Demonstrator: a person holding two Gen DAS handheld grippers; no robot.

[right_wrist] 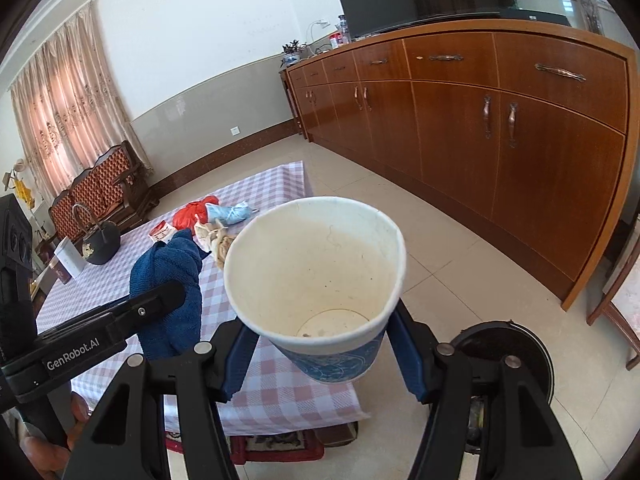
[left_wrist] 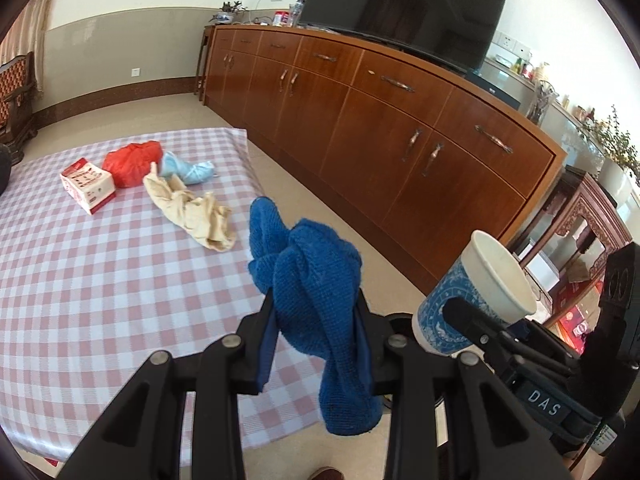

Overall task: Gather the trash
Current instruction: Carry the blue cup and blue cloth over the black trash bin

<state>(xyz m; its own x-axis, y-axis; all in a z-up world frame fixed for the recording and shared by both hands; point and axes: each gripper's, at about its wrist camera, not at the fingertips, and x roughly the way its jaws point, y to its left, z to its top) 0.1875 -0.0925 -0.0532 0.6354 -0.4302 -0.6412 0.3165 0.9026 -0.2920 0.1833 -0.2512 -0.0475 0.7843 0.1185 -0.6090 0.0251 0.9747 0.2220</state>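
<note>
My left gripper (left_wrist: pixel 318 332) is shut on a blue knitted cloth (left_wrist: pixel 312 280) and holds it above the near right edge of the checked table (left_wrist: pixel 80 280). My right gripper (right_wrist: pixel 320 344) is shut on a white paper cup with a blue pattern (right_wrist: pixel 316 276), held tilted over the floor right of the table; the cup also shows in the left wrist view (left_wrist: pixel 480 292). On the table lie a beige crumpled cloth (left_wrist: pixel 192 212), a red plastic bag (left_wrist: pixel 134 162), a light blue crumpled piece (left_wrist: pixel 186 168) and a small red-and-white carton (left_wrist: pixel 88 186).
A long wooden sideboard (left_wrist: pixel 400 120) with a TV (left_wrist: pixel 404 8) runs along the right. A black round bin (right_wrist: pixel 508 352) stands on the floor under my right gripper. A black kettle (right_wrist: pixel 98 240) and boxes sit at the table's far left. Wooden chairs (right_wrist: pixel 104 188) stand by the curtain.
</note>
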